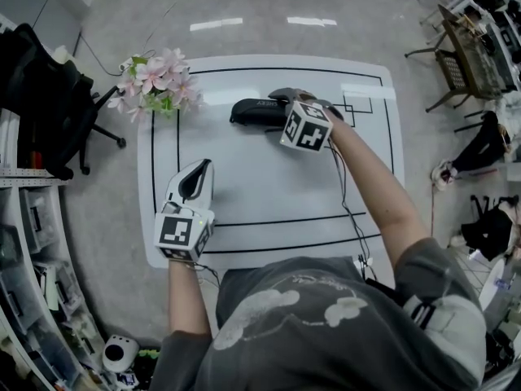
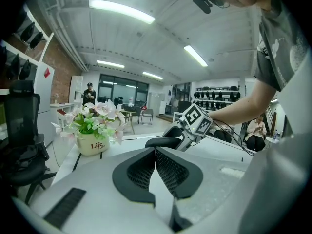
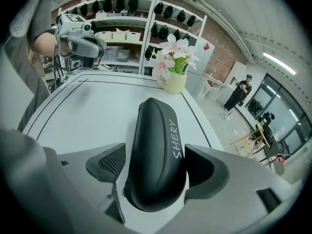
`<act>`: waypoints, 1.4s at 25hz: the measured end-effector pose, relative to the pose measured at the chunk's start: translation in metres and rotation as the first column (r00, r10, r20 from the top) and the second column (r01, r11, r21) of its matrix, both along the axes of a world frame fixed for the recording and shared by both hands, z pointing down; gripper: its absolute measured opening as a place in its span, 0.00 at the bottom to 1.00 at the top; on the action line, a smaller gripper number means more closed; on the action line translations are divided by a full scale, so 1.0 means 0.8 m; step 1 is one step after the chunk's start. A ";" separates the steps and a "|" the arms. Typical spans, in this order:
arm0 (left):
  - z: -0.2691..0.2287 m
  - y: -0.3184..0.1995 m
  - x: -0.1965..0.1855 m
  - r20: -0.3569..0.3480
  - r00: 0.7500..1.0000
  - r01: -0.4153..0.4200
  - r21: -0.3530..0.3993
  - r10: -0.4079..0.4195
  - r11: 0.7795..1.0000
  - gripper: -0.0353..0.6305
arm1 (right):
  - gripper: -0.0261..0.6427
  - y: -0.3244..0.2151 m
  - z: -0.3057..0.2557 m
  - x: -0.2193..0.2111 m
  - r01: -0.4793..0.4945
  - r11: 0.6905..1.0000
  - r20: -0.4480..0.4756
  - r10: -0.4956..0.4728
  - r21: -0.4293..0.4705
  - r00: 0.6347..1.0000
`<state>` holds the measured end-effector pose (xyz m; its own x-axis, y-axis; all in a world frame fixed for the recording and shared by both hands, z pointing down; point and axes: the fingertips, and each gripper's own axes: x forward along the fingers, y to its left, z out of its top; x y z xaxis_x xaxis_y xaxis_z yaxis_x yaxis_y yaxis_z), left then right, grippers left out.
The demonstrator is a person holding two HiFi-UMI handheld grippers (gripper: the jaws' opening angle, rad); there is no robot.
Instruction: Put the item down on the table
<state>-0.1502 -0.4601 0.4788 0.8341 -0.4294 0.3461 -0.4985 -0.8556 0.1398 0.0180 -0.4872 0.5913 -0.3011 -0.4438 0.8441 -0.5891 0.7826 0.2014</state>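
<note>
Case (image 1: pixel 254 111), black and long, sits near the bench's (image 1: pixel 269 194) far edge in the head view, in the right gripper (image 1: pixel 283 104), with flowers (image 1: pixel 155 84) at the far left corner. Left gripper view: the left gripper (image 2: pixel 155 152) is closed on nothing. Right gripper view: both jaws clamp the case's sides; whether it touches the bench is unclear

Bright, even light from ceiling strips (image 2: pixel 122 11); glare streaks the floor (image 1: pixel 216 24) and table (image 1: pixel 269 186). Fisheye bending and dark corners in both gripper views.
</note>
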 end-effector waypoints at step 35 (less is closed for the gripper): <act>-0.095 0.315 0.070 -0.078 0.945 0.327 0.142 -0.318 0.934 0.06 | 0.04 0.295 -0.150 0.049 -0.068 0.972 0.430 -0.036 0.224 0.902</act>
<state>-0.0939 -0.2079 0.4029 0.6574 -0.7220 0.2156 -0.7465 -0.6630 0.0557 0.0571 -0.2513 0.4716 -0.6013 -0.6159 0.5090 -0.6704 0.7355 0.0981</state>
